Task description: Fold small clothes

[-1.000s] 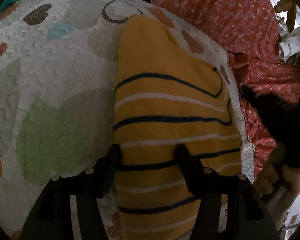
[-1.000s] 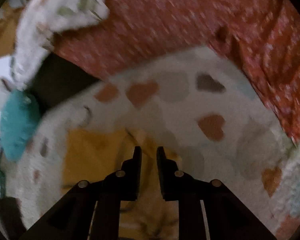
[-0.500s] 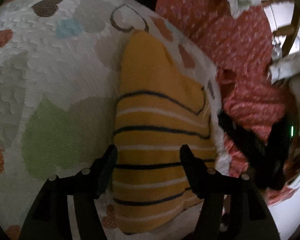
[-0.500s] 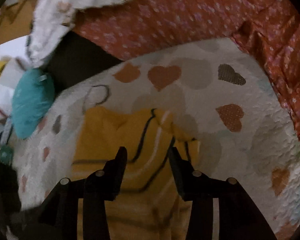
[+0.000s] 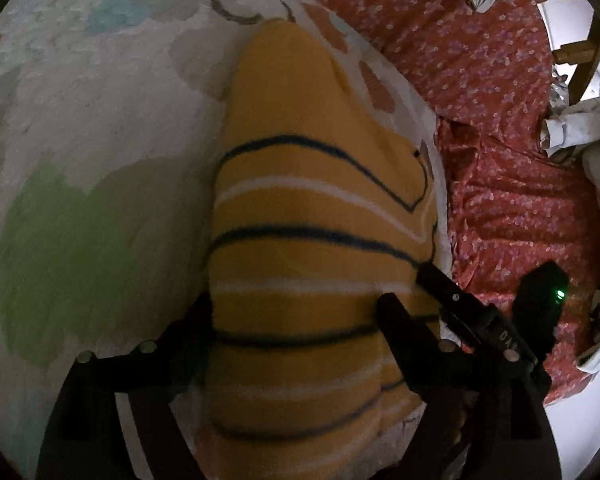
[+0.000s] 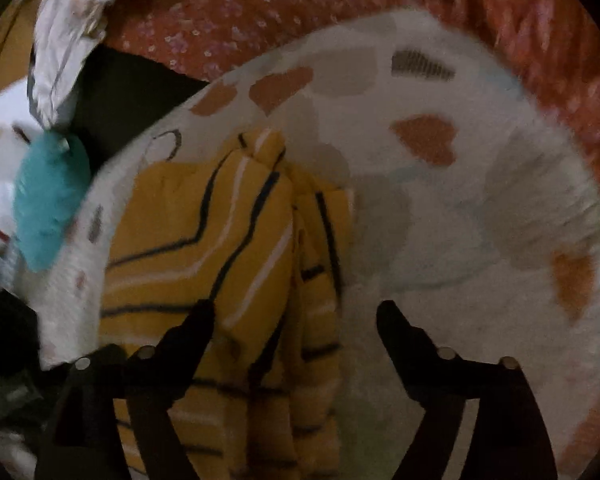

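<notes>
Straddling the yellow striped garment point(image 5: 312, 240) with jaws spread wide and empty, the left gripper point(image 5: 296, 312) sits over its near end; its long axis runs straight ahead across the heart-print blanket point(image 5: 100, 128). Equally wide, the right gripper point(image 6: 296, 316) has it lying ahead-left.

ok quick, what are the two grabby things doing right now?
Left gripper: jaws open, over the yellow striped garment, gripping nothing.
Right gripper: jaws wide open, holding nothing.

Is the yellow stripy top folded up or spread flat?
Folded. The yellow striped top lies doubled in layers on the heart-print blanket, stripes meeting at angles.
</notes>
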Demonstrator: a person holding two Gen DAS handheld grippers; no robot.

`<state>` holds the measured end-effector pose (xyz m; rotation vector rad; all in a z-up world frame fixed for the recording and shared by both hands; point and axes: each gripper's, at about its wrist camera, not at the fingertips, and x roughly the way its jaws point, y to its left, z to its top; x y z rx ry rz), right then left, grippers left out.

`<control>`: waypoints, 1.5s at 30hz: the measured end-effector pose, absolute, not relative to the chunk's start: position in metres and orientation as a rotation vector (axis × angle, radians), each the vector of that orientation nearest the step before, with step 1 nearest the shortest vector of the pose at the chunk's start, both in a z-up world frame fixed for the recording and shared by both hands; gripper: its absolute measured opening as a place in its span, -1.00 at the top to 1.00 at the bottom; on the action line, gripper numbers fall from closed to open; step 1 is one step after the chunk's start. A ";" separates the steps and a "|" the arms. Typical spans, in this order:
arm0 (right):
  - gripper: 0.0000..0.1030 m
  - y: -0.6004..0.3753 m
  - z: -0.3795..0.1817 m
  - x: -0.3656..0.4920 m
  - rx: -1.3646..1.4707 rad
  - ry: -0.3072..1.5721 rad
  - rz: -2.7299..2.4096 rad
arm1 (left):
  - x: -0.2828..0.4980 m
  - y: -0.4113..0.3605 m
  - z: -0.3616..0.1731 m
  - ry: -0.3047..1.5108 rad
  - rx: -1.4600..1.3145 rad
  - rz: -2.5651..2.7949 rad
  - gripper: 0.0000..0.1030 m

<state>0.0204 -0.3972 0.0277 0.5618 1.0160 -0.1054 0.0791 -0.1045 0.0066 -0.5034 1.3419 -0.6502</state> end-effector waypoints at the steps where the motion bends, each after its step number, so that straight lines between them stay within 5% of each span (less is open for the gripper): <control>1: -0.72 -0.403 0.014 0.026 0.659 1.019 -0.053 | 0.084 -0.109 0.000 1.352 -0.507 -0.659 -0.57; 3: -0.65 -0.406 -0.006 0.030 0.808 1.012 0.009 | 0.088 -0.108 -0.001 1.352 -0.545 -0.662 -0.57; 5: -0.41 -0.399 -0.013 0.034 0.868 0.985 0.026 | 0.091 -0.107 0.003 1.361 -0.556 -0.667 -0.22; 6: 0.01 -0.391 -0.007 0.038 0.842 0.976 0.037 | 0.093 -0.107 0.006 1.360 -0.546 -0.669 -0.11; 9: 0.11 -0.365 0.022 0.050 0.791 0.931 0.093 | 0.097 -0.095 0.025 1.309 -0.569 -0.670 0.12; 16: 0.13 -0.305 0.070 0.080 0.744 0.793 0.256 | 0.116 -0.033 0.077 1.118 -0.571 -0.574 0.12; 20: 0.11 -0.287 0.044 0.097 0.660 0.885 0.167 | 0.128 -0.023 0.061 1.166 -0.481 -0.451 0.03; 23: -0.10 -0.278 0.025 0.101 0.493 0.987 0.064 | 0.127 -0.025 0.033 1.271 -0.377 -0.361 0.01; 28: -0.16 -0.292 0.061 0.088 0.504 0.897 0.011 | 0.114 -0.002 0.053 1.203 -0.400 -0.376 0.00; 33: 0.16 -0.272 0.106 0.059 0.408 0.743 0.059 | 0.102 0.016 0.065 1.162 -0.446 -0.390 0.00; 40: 0.35 -0.248 0.035 0.077 0.273 1.126 0.017 | 0.090 -0.031 0.025 1.309 -0.286 -0.431 -0.06; 45: 0.33 -0.266 0.045 0.066 0.412 1.079 0.032 | 0.086 -0.041 0.020 1.304 -0.227 -0.408 -0.25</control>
